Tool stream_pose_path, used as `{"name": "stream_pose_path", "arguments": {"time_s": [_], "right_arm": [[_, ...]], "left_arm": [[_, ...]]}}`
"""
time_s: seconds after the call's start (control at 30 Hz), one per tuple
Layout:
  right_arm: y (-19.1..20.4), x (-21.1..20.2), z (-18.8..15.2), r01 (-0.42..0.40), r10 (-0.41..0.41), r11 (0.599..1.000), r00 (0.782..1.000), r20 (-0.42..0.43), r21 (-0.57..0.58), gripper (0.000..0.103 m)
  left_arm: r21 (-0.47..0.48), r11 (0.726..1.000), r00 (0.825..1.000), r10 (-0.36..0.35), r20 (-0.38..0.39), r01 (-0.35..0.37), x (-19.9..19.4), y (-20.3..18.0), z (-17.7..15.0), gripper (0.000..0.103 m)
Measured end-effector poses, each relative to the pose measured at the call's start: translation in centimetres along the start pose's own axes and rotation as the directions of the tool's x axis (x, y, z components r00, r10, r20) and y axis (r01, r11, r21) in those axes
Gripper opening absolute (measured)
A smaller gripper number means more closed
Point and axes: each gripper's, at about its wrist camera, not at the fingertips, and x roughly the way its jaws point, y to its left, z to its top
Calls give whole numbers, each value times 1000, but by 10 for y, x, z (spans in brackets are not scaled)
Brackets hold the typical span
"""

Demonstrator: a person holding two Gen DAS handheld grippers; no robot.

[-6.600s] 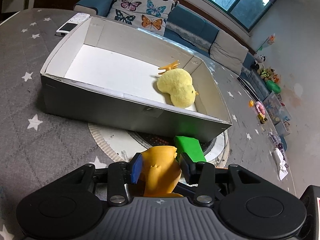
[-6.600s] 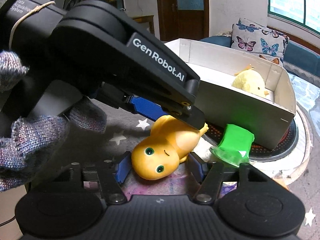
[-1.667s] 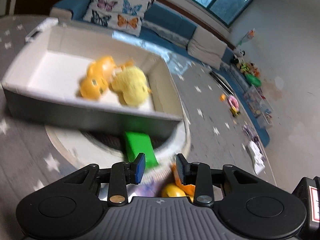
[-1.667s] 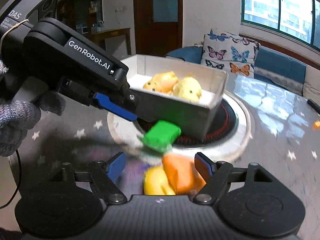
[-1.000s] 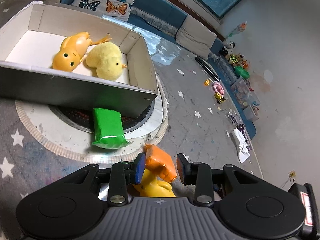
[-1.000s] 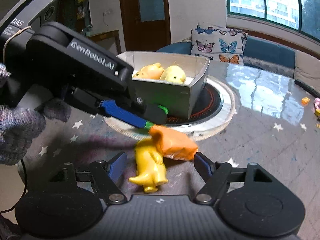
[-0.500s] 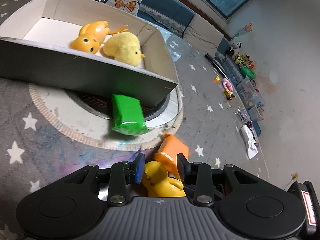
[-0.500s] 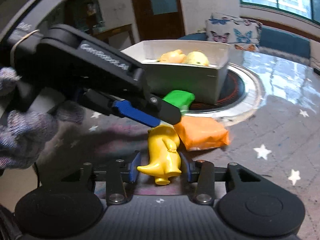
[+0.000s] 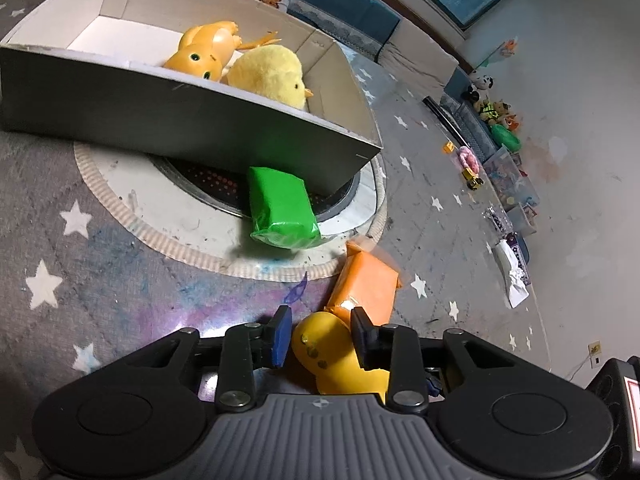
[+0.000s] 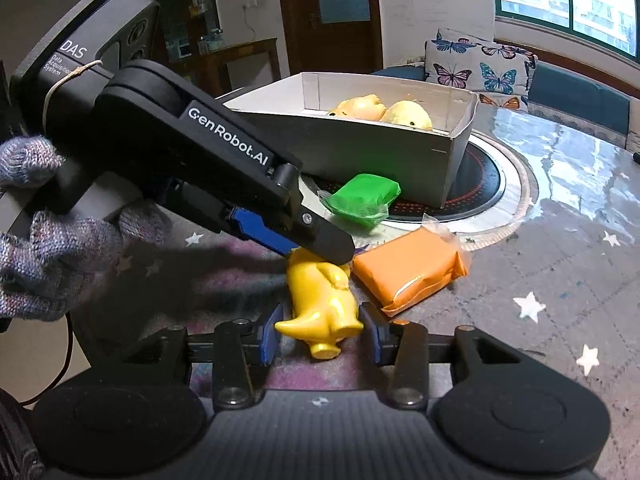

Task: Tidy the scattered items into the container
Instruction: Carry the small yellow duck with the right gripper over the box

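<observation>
- The left tool (image 9: 319, 339) is black plastic, with two blue pads (image 9: 281, 336) at its tips.
- Its wide grey back has ridges, a small cross mark and two round dents.
- Silver screws sit on its black arms.
- The right tool (image 10: 319, 335) looks the same, with blue pads too.
- From the right view, the left tool says "GenRobot.AI" in white, and "DAS" on a box with a rubber band.
- The hand (image 10: 48, 236) wears a grey knitted glove.

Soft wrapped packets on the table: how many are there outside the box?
2. The green wrapped packet lies against the grey cardboard box; the orange wrapped packet lies beside the yellow rubber toy. The box could hide others.
</observation>
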Motion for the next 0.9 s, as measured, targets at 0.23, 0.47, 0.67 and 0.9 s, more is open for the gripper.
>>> {"name": "stream_pose_path", "arguments": {"time_s": [0.23, 0.47, 0.67, 0.9], "right_arm": [[3, -1, 6, -10, 10, 1000, 1000, 11, -12, 40], [4, -2, 36, 3, 3, 998, 997, 77, -67, 40], [4, 3, 70, 29, -10, 991, 989, 149, -127, 40], [-1, 21, 118, 58, -20, 984, 975, 220, -166, 39]], "left_arm": [[13, 1000, 1000, 8, 18, -8, -8, -3, 3, 34], [38, 999, 994, 8, 105, -12, -32, -9, 24, 34], [57, 998, 981, 19, 194, -30, -52, -12, 59, 34], [77, 995, 963, 35, 266, -57, -55, -12, 106, 34]]}}
